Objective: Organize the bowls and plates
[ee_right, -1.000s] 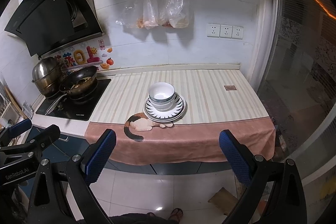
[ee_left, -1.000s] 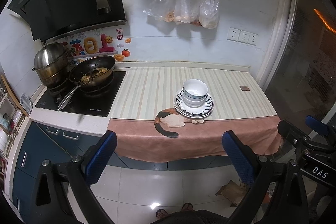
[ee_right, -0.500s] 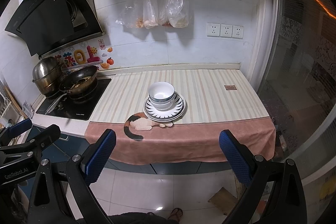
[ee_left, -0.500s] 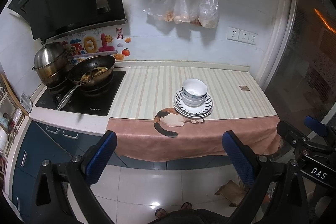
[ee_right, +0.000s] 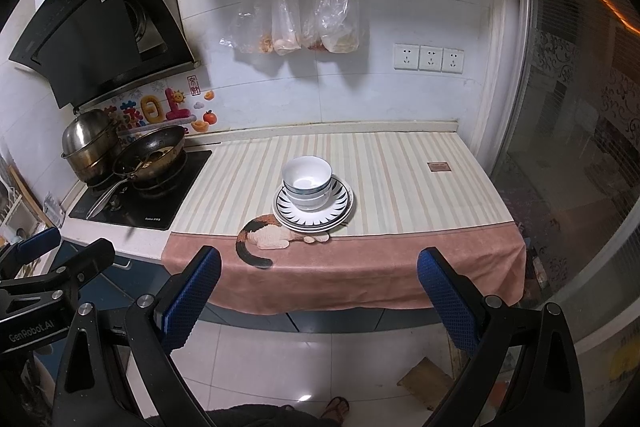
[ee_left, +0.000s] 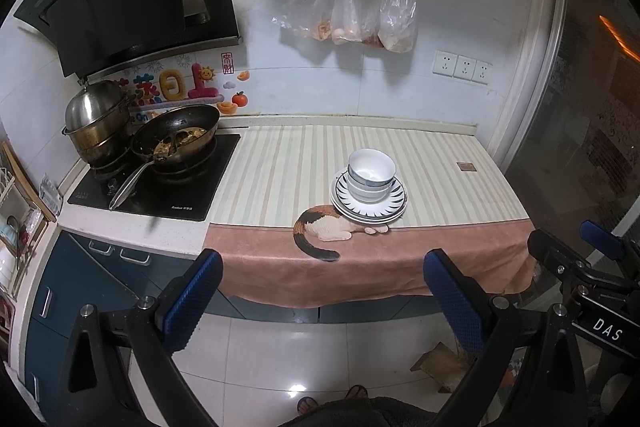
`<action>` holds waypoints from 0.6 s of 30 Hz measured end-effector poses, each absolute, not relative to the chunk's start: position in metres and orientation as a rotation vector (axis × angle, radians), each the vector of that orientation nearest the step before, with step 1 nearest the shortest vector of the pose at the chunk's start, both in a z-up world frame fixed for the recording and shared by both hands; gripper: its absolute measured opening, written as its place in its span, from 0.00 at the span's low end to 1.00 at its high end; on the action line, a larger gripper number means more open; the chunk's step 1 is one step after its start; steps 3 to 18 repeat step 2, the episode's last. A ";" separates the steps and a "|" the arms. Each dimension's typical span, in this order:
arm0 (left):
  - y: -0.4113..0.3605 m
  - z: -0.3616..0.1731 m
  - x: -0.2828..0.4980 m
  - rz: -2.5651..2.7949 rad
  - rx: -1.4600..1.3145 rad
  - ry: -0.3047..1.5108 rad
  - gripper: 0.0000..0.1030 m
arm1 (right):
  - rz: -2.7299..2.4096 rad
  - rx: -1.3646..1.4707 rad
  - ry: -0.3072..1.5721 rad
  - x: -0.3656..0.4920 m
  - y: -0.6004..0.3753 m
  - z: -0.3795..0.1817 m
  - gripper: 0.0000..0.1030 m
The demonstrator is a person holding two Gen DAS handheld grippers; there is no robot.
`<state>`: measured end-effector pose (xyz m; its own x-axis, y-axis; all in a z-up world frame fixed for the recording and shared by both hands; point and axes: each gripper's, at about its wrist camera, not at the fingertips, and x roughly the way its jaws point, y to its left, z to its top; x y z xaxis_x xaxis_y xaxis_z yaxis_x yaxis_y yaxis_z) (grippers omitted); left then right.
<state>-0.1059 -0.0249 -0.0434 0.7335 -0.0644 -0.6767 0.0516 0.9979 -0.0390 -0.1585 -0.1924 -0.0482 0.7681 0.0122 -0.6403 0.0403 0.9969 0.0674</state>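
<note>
So the stack of white bowls with blue rim bands (ee_left: pixel 371 174) sits nested on the pile of white plates with black ray pattern (ee_left: pixel 396 195), near the front edge of the striped cloth-covered tabletop (ee_left: pixel 440 163), just behind the cat picture on the pink border (ee_left: pixel 320 231). Compared to a second ago basically nothing moved, only the view drifted slightly, so I'd guess the organizing is either done or not started. Left claw (ee_left: pixel 322 291) and right claw (ee_right: pixel 318 291) both hang wide apart with nothing in them, well back from the tabletop over the floor. Dirty black wok (ee_left: pixel 176 139) sits off on the stove
</note>
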 end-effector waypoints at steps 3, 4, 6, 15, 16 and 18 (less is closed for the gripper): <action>-0.026 -0.043 -0.106 -0.065 -0.015 0.745 1.00 | -0.018 0.077 0.694 -0.159 -0.192 -0.048 0.98; -0.026 -0.043 -0.106 -0.065 -0.015 0.745 1.00 | -0.018 0.077 0.694 -0.159 -0.192 -0.048 0.98; -0.026 -0.043 -0.106 -0.065 -0.015 0.745 1.00 | -0.018 0.077 0.694 -0.159 -0.192 -0.048 0.98; -0.026 -0.043 -0.106 -0.065 -0.015 0.745 1.00 | -0.018 0.077 0.694 -0.159 -0.192 -0.048 0.98; -0.026 -0.043 -0.106 -0.065 -0.015 0.745 1.00 | -0.018 0.077 0.694 -0.159 -0.192 -0.048 0.98; -0.026 -0.043 -0.106 -0.065 -0.015 0.745 1.00 | -0.018 0.077 0.694 -0.159 -0.192 -0.048 0.98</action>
